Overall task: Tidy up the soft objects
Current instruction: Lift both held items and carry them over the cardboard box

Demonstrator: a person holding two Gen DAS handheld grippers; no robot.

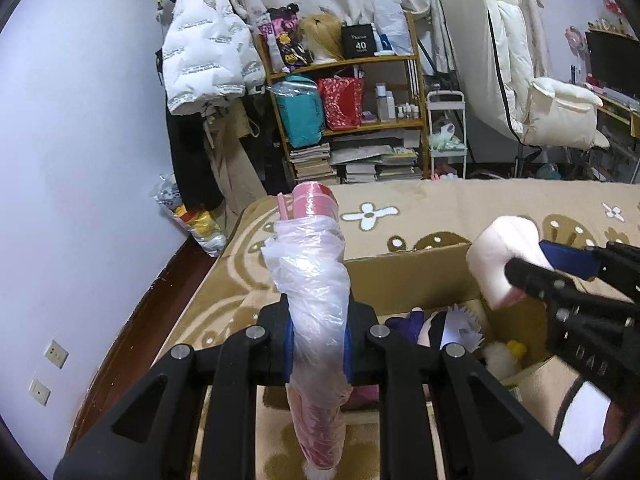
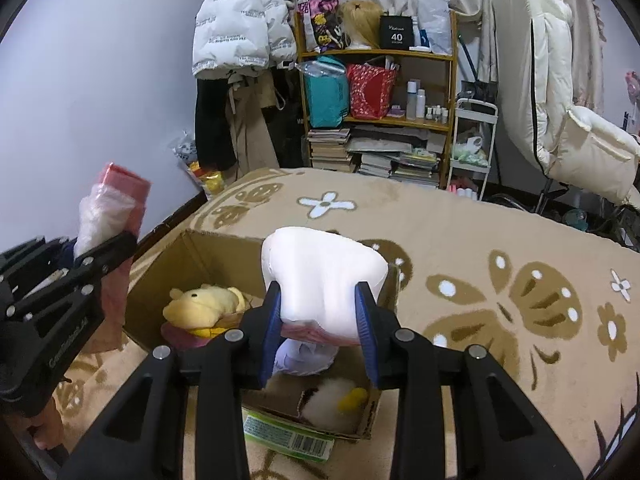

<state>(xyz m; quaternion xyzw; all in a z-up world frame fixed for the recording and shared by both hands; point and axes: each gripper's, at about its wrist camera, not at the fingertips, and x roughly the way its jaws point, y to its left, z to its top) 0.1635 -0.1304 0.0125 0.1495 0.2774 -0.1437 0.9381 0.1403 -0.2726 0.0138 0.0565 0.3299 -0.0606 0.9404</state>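
Observation:
My left gripper (image 1: pixel 318 346) is shut on a pink roll wrapped in clear plastic (image 1: pixel 316 280), held upright beside the cardboard box (image 1: pixel 404 276). It also shows in the right wrist view (image 2: pixel 110 216). My right gripper (image 2: pixel 320 328) is shut on a white soft roll (image 2: pixel 324 276), held above the open cardboard box (image 2: pixel 192 256). That roll shows in the left wrist view (image 1: pixel 500 260). Inside the box lie a yellow plush (image 2: pixel 204 304), a white and yellow plush (image 2: pixel 340 400) and a dark-haired doll (image 1: pixel 444 328).
The box stands on a beige bed cover with flower and butterfly patterns (image 2: pixel 480 248). A green-labelled packet (image 2: pixel 288 436) lies at the box's near edge. A wooden shelf (image 2: pixel 380 92), hanging coats (image 2: pixel 236 40) and a white chair (image 2: pixel 560 120) stand behind the bed.

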